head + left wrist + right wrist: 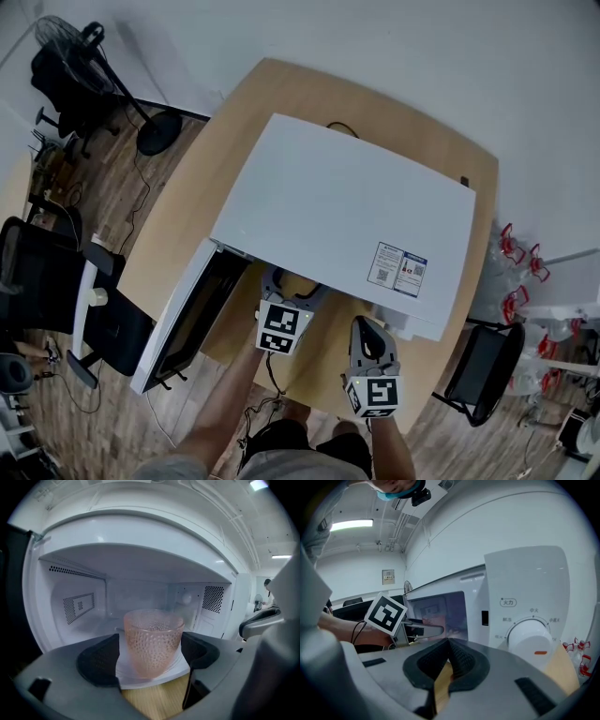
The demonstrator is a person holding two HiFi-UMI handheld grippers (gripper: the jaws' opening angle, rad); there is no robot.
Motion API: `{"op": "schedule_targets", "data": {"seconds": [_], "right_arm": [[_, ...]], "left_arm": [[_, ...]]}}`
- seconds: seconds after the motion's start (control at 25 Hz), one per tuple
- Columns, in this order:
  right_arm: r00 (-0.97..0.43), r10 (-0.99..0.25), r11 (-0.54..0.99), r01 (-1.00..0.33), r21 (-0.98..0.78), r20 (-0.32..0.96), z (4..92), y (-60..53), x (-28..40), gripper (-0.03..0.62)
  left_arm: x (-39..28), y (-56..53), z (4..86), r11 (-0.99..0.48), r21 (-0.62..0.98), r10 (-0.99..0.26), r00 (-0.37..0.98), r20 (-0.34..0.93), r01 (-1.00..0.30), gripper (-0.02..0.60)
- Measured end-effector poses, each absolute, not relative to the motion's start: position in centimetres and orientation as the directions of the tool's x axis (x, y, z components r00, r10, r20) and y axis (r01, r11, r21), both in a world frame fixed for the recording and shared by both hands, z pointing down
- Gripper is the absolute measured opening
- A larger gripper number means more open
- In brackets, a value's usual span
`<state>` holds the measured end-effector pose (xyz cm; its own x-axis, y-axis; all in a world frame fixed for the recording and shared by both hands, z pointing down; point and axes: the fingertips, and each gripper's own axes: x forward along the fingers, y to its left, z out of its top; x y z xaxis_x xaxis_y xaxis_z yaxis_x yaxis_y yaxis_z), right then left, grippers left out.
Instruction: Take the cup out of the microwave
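Observation:
A pink dimpled glass cup (153,641) stands at the front of the cavity of the white microwave (337,202), on the white floor plate (180,670). My left gripper (289,281) reaches into the opening with its jaws wide open; the black pads (101,660) flank the cup on both sides and do not squeeze it. The door (183,314) hangs open to the left. My right gripper (367,330) hovers in front of the control panel, its jaws closed together (449,644) with nothing between them. The round dial (529,637) is just right of it.
The microwave sits on a rounded wooden table (234,103). A floor fan (94,66) and black chairs (56,281) stand to the left, another black chair (483,366) and red-capped bottles (516,272) to the right. Cables trail on the wooden floor.

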<state>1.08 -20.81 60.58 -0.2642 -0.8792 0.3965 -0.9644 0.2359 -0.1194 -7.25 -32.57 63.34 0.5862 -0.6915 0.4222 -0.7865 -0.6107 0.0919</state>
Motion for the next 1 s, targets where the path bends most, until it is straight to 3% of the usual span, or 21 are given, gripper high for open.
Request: {"op": "schedule_targets", "data": {"seconds": [1.0], "right_arm": [[-0.261,-0.875,0.228,-0.965,-0.128,0.409,61.17,-20.77,1.70,0.017]], "left_arm": [[-6.76,-33.58,63.65,-0.586,0.059,-0.722,0.554,0.415,-0.808,0.385]]}}
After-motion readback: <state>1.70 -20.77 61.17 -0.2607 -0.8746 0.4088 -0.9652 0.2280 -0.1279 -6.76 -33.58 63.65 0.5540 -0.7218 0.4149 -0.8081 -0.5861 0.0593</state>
